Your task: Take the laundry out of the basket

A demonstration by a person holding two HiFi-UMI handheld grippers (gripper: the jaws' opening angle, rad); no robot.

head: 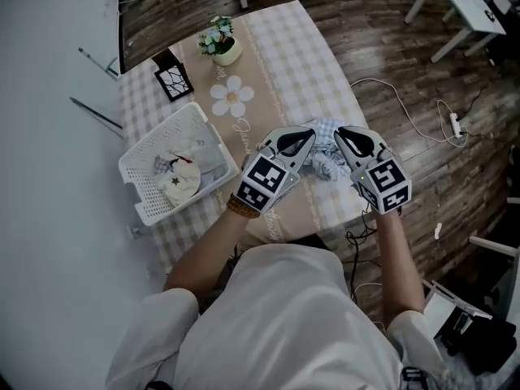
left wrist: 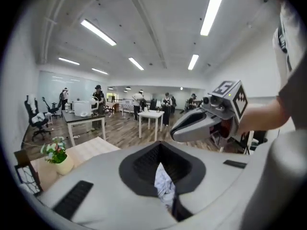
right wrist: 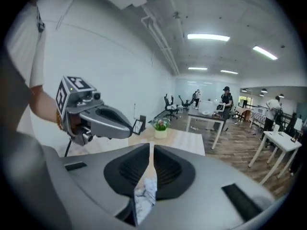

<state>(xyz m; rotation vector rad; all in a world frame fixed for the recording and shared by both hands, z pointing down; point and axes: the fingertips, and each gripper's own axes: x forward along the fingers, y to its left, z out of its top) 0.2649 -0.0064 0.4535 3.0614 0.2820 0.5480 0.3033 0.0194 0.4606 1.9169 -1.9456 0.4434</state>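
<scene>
A pale blue-and-white patterned cloth (head: 323, 159) hangs bunched between my two grippers, lifted above the checked table (head: 284, 47). My left gripper (head: 304, 139) is shut on one edge, and a fold of the cloth (left wrist: 164, 186) is pinched between its dark pads. My right gripper (head: 343, 139) is shut on the other edge of the cloth (right wrist: 145, 195). The two sets of tips sit close together. The white lattice basket (head: 150, 149) stands on the table to the left, with more laundry (head: 180, 177) lying inside, white with a star print.
A small flower pot (head: 219, 43) and a black lantern frame (head: 173, 78) stand at the table's far end. Cables (head: 422, 120) trail over the wooden floor on the right. A white side table (head: 467, 6) is at the upper right.
</scene>
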